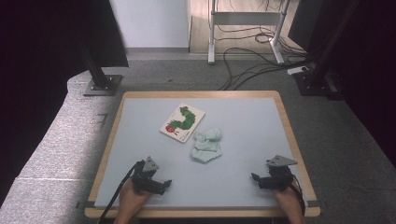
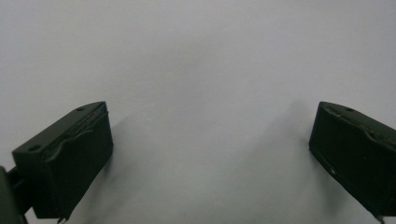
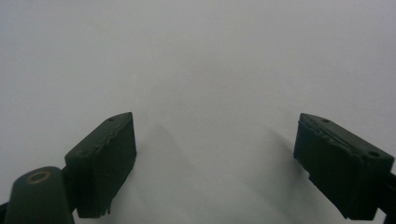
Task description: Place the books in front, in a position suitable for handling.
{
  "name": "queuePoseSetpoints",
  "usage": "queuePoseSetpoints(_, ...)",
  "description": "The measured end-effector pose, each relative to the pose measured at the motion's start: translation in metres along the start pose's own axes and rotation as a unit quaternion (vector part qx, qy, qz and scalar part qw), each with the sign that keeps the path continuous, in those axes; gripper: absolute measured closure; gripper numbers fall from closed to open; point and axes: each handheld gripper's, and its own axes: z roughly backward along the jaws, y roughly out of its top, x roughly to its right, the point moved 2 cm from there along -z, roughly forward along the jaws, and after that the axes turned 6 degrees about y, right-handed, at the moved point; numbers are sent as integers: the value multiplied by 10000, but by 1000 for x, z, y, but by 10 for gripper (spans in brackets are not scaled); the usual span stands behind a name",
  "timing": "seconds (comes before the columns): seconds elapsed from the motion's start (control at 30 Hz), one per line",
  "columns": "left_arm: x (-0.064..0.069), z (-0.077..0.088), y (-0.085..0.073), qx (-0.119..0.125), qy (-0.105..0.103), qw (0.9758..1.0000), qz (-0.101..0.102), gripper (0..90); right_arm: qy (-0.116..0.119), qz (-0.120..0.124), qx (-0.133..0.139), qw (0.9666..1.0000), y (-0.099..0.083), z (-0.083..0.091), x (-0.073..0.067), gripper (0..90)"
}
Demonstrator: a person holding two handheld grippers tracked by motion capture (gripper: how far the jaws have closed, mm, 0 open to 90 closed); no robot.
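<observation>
High view: the left tongs (image 1: 164, 184) and right tongs (image 1: 255, 178) sit low on the bench (image 1: 252, 140), near its front edge and well apart from each other — each with its jaws spread wide and nothing between them. The crumpled pale-green cloth (image 1: 207, 145) lies mid-bench between the two, just beside a caterpillar picture book (image 1: 182, 122) — neither is touched.
</observation>
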Motion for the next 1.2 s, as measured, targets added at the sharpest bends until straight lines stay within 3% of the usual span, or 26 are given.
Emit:
queuePoseSetpoints(0.73, 0, 0, 0, 1, 7, 10000, 10, 0, -37, -21, -17, 10000, 0, 0, 0, 109)
queuePoseSetpoints(1.2, 0, 0, 0, 1, 8, 10000, 10, 0, 137, -107, -26, 9998, 6, -2, 0, 89)
